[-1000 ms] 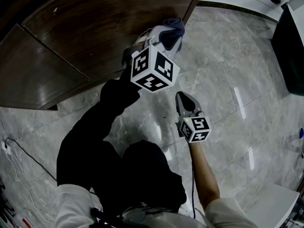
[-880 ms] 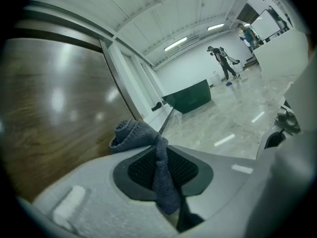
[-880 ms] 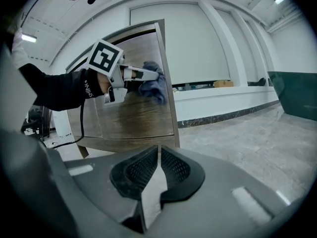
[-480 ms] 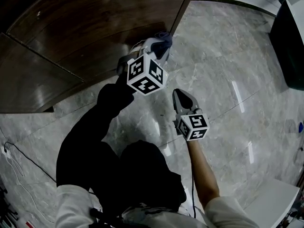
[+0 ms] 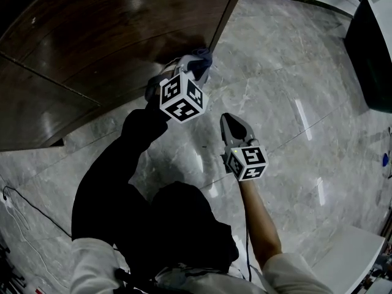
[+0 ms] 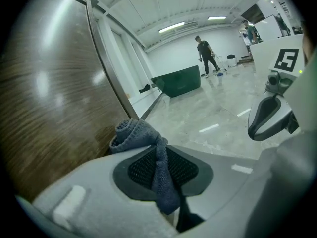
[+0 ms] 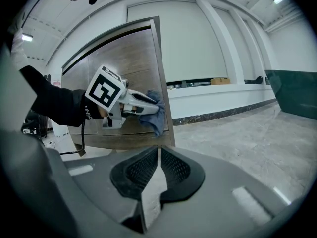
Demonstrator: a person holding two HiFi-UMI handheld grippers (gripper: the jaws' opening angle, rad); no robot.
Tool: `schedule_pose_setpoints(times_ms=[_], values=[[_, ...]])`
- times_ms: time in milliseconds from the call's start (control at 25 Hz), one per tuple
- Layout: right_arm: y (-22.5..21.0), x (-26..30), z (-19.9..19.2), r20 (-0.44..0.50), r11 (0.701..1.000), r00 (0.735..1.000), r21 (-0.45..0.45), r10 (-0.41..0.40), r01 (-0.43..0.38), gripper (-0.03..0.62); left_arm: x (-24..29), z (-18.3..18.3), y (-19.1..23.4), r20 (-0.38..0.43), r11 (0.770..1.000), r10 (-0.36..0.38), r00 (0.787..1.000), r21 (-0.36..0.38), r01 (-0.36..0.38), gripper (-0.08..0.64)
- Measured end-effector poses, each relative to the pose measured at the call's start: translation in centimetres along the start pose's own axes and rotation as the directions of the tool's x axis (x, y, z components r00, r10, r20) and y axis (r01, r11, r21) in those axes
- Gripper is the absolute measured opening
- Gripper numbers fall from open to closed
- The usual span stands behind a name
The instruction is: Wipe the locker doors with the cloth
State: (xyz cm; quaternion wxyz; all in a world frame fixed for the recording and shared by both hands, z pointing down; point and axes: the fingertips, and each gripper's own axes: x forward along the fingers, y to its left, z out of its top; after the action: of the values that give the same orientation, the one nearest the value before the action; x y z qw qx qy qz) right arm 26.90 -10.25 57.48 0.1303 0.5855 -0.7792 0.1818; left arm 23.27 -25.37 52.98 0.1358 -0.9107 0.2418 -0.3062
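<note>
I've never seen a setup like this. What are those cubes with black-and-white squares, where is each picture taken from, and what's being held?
No robot here: a person holds tongs in each hand, and each patterned cube is part of its tongs. The head view looks down from a camera on the person's head; the other two views ride on the tongs and look along their jaws. The left tongs are shut on a grey-blue cloth at the edge of the dark wooden locker door. The right tongs hang over the grey marble floor, shut and empty.
</note>
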Motion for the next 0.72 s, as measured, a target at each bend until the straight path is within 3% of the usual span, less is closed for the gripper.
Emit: schedule_pose_setpoints(times_ms=[400, 720], values=[[-1.1, -0.2, -0.5, -0.007, 1.0, 1.0, 0.011, -0.017, 0.017, 0.025, 1.4, -2.7, -1.4, -0.056, 0.999, -0.035, 0.998, -0.04, 0.033, 0.067], [-0.5, 0.3, 0.0, 0.003, 1.0, 1.0, 0.004, -0.006, 0.006, 0.025, 0.3, -2.0, -1.6, -0.028, 0.999, -0.033, 0.999, -0.04, 0.032, 0.067]])
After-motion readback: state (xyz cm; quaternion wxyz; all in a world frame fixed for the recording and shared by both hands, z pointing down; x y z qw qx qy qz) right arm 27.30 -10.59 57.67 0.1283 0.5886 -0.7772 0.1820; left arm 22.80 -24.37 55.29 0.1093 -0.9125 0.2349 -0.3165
